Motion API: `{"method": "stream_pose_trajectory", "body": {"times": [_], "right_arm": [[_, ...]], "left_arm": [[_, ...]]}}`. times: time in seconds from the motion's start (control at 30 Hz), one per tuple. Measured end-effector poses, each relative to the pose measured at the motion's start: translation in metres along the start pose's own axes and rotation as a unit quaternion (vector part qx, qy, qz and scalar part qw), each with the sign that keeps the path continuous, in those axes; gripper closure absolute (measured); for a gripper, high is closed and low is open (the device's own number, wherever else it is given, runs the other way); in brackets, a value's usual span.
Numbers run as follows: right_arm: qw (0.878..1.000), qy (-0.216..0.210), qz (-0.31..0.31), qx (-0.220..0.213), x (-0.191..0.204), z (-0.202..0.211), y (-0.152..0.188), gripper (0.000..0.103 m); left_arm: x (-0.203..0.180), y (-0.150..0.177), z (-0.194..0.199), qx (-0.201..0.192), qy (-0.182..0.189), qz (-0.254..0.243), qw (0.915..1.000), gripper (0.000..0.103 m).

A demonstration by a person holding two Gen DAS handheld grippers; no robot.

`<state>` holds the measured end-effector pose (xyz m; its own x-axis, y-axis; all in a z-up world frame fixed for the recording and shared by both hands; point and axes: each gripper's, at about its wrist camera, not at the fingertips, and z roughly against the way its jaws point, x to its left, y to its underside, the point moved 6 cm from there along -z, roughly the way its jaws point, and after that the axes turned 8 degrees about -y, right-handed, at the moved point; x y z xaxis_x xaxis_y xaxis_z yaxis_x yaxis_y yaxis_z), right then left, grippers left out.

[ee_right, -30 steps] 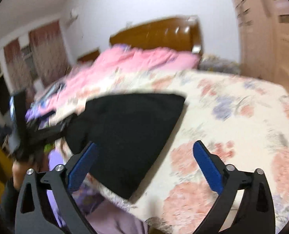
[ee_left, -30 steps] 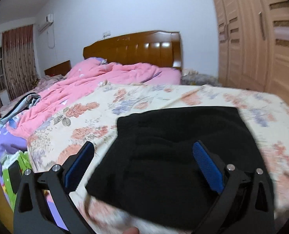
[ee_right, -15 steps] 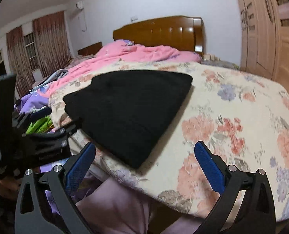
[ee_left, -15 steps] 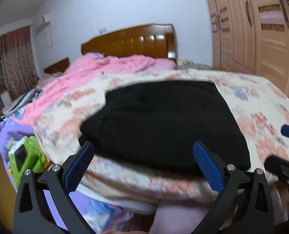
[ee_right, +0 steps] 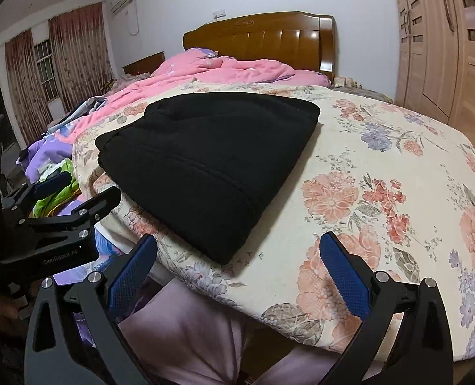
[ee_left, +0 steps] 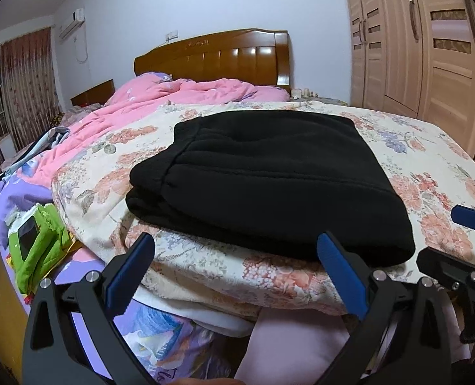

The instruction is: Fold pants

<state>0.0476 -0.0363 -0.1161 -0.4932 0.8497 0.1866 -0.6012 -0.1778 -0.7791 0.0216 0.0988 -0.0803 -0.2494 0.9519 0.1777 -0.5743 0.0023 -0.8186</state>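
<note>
Lying folded into a thick black block, the pants (ee_left: 269, 179) sit flat on the floral bedspread (ee_left: 429, 160) near the foot edge of the bed, and the layers of the fold show along their near side. In the right wrist view the same pants (ee_right: 205, 166) narrow toward the front edge of the bedspread (ee_right: 381, 192), with one corner close to that edge.

Just short of the pants, the left gripper (ee_left: 236, 261) hovers off the edge of the bed with its two blue-padded fingers spread wide apart and nothing between them. The right gripper (ee_right: 237, 260) is likewise spread wide and holds nothing; it hangs at the bed's edge, to the right of the pants' near corner. Each gripper shows in the other's camera: the right gripper (ee_left: 458, 243) at the far right of the left view, the left gripper (ee_right: 64, 202) at the far left of the right view, both apart from the pants.

Behind the pants a rumpled pink quilt (ee_left: 179, 102) is heaped toward the wooden headboard (ee_left: 224, 57). To the left of the bed lie purple cloth (ee_left: 16, 195) and a bright green item (ee_left: 38, 247). A wooden wardrobe (ee_left: 429, 48) stands along the right wall, curtains (ee_right: 74, 54) hang at the left, and an air conditioner (ee_left: 72, 24) is mounted high on the wall
</note>
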Motion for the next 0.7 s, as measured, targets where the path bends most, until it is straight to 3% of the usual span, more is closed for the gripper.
{"method": "stream_pose_trajectory", "body": {"times": [0.7], "right_arm": [[1.000, -0.002, 0.001, 0.003, -0.0002, -0.0007, 0.0013, 0.005]], "left_arm": [[0.0020, 0.0007, -0.0013, 0.006, -0.003, 0.006, 1.0000, 0.002]]}}
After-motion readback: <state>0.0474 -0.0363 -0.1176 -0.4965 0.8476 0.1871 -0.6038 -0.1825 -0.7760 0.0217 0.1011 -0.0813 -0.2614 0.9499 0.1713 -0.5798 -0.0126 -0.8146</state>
